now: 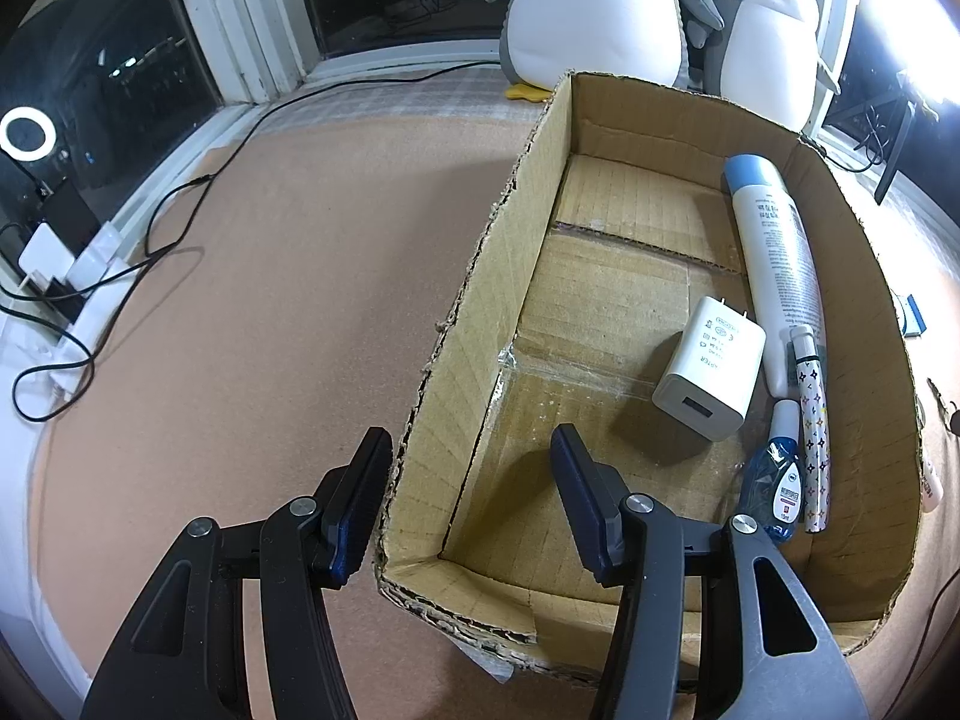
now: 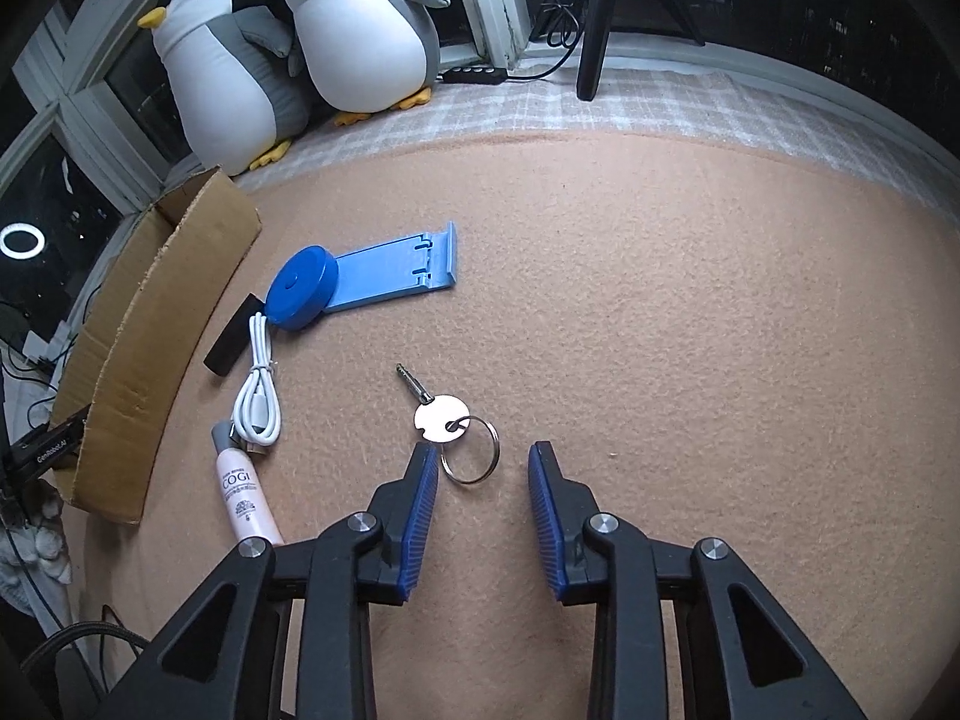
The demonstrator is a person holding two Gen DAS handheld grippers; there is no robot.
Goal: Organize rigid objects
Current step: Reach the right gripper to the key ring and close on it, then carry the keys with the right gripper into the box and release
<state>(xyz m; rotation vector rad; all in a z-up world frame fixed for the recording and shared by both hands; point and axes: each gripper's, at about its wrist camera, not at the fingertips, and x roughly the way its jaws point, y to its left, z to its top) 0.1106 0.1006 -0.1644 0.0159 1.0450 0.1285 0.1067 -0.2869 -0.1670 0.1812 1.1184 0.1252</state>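
Right wrist: silver key [image 2: 441,414], round tag.

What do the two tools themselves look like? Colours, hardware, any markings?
Both match. The left tool and right tool each have black linkage arms with triangular cut-outs, joined by round silver pivot bolts. The fingers carry flat pads: dark navy in the left wrist view, brighter blue with fine ribbing in the right. No cables, markings or sleeves show on them.
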